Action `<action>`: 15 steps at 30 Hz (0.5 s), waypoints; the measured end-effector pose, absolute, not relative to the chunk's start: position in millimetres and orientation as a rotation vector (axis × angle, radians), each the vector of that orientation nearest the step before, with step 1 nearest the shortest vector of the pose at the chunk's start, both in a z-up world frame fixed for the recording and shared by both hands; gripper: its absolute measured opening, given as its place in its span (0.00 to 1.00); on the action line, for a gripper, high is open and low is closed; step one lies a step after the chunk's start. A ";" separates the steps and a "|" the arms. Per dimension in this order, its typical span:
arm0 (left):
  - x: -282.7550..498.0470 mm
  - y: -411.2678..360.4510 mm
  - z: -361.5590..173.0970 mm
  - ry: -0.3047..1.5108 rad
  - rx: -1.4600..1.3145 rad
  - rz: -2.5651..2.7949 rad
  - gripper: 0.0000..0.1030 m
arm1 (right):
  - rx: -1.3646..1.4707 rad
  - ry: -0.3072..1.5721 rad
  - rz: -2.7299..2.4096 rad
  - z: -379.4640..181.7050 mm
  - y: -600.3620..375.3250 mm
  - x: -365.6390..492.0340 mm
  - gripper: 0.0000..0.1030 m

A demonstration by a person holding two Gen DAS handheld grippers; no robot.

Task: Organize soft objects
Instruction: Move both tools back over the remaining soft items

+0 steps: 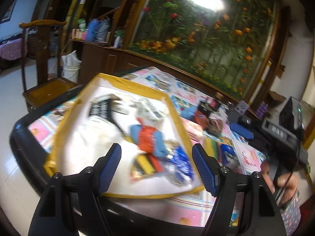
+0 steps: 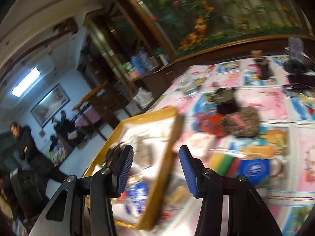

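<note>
A shallow white box with a yellow taped rim (image 1: 177,118) sits on the table and holds several soft items: a red and blue knitted piece (image 1: 149,137), a blue crinkly item (image 1: 181,161) and a white cloth (image 1: 94,137). My left gripper (image 1: 156,167) is open and empty above the box's near side. My right gripper (image 2: 156,169) is open and empty over the box's rim (image 2: 167,153). On the table beyond lie a brown fuzzy item (image 2: 244,123), a red cloth (image 2: 210,123) and a black item (image 2: 226,104). The right gripper also shows in the left wrist view (image 1: 242,131).
The table wears a pink and blue cartoon cloth (image 2: 275,102). A blue mug (image 2: 256,169) and a striped coloured piece (image 2: 224,163) lie near my right gripper. A wooden chair (image 1: 49,86) stands left of the table. A person (image 2: 25,143) stands in the far room.
</note>
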State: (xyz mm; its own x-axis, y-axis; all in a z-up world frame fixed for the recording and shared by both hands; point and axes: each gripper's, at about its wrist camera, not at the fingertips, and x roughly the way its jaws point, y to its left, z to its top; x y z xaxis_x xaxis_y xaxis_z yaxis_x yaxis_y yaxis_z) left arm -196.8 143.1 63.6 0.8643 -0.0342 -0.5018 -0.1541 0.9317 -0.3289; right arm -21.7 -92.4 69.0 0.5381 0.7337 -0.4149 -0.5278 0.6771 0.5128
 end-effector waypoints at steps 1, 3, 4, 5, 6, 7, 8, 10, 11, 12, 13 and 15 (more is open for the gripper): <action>-192.8 130.0 61.7 0.531 -0.355 0.029 0.71 | 0.370 0.659 0.725 67.6 -110.9 -14.7 0.51; -186.5 100.9 57.6 0.533 -0.312 -0.032 0.71 | 0.408 0.672 0.674 64.8 -139.4 -3.7 0.51; -181.8 83.5 54.7 0.541 -0.279 -0.072 0.72 | 0.423 0.683 0.648 61.8 -153.9 1.7 0.52; -177.6 68.1 51.9 0.553 -0.244 -0.107 0.74 | 0.425 0.692 0.627 59.7 -164.1 5.1 0.52; -173.9 53.2 48.7 0.564 -0.205 -0.132 0.75 | 0.419 0.703 0.604 57.0 -172.7 7.7 0.52; -170.0 36.3 44.4 0.575 -0.152 -0.153 0.76 | 0.408 0.716 0.583 53.5 -180.6 9.8 0.52; -167.0 24.0 40.3 0.581 -0.109 -0.165 0.76 | 0.393 0.733 0.567 49.1 -186.3 11.9 0.52; -158.9 1.8 30.7 0.608 -0.038 -0.189 0.76 | 0.366 0.763 0.549 41.5 -193.0 12.9 0.52; -155.4 -4.7 27.8 0.619 -0.021 -0.201 0.76 | 0.354 0.777 0.540 37.7 -195.7 12.9 0.52; -150.9 -9.4 24.9 0.638 -0.013 -0.215 0.76 | 0.347 0.789 0.533 34.3 -197.6 13.4 0.52; -145.3 -12.0 23.3 0.667 -0.008 -0.232 0.76 | 0.342 0.805 0.529 30.3 -197.4 14.0 0.55; -139.8 -9.0 21.9 0.691 -0.031 -0.250 0.76 | 0.334 0.827 0.523 23.6 -196.4 14.2 0.60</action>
State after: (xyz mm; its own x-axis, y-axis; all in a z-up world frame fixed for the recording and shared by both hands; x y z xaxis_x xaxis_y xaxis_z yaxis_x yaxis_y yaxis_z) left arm -139.8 -9.0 21.9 0.7421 -0.2382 -0.6265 0.2175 0.9697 -0.1111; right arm 14.2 -196.4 23.6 0.5629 0.5607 -0.6073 -0.3083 0.8241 0.4751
